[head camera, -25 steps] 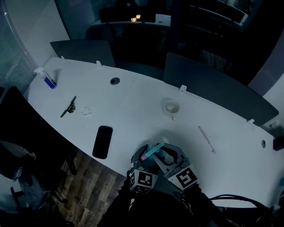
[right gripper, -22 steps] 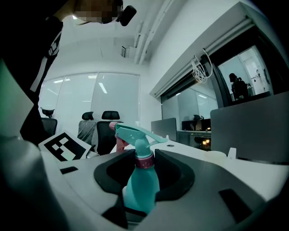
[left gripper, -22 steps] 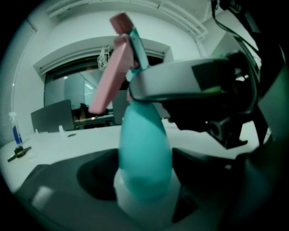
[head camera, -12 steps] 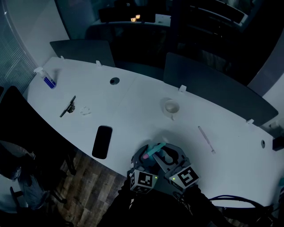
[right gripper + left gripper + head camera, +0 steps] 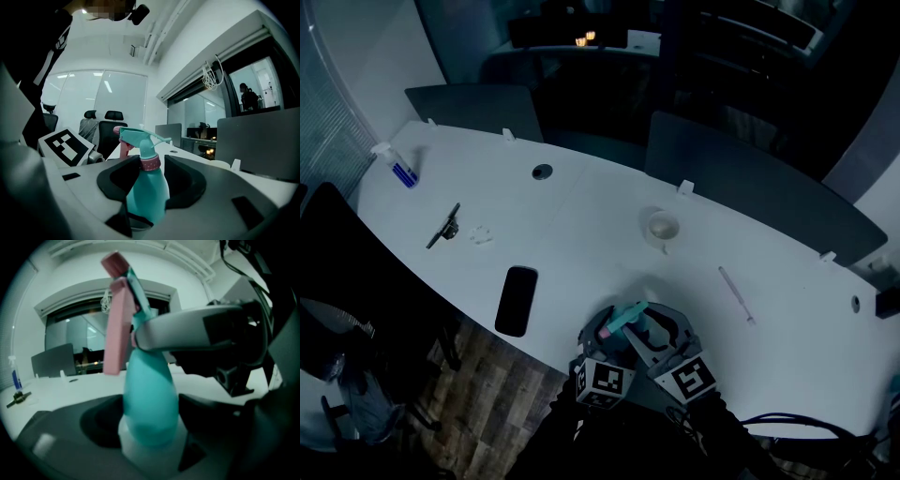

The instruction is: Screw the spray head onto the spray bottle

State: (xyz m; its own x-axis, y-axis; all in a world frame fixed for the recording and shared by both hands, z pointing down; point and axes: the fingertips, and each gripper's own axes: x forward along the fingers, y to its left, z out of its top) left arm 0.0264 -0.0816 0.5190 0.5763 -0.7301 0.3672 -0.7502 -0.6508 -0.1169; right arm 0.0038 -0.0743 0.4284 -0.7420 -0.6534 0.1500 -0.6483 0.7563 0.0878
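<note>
Smooth white curved table (image 5: 581, 216): teardrop teal spray bottle (image 5: 150, 399) is clamped by left gripper (image 5: 152, 423), pink-collared spray head (image 5: 140, 137) by right gripper (image 5: 151, 171).

On the table (image 5: 581, 211) the phone (image 5: 517, 300) lies left by the near edge. A small bottle (image 5: 398, 169) stands at the far left end, with a dark tool (image 5: 443, 226) between them. The cup (image 5: 663, 226) sits mid-table, with a thin tube (image 5: 736, 293) to its near right. Right of the phone, over the near edge, the spray bottle (image 5: 150, 399) stands in my left gripper (image 5: 150, 427), its spray head (image 5: 140, 138) between my right gripper's (image 5: 150, 173) jaws.
</note>
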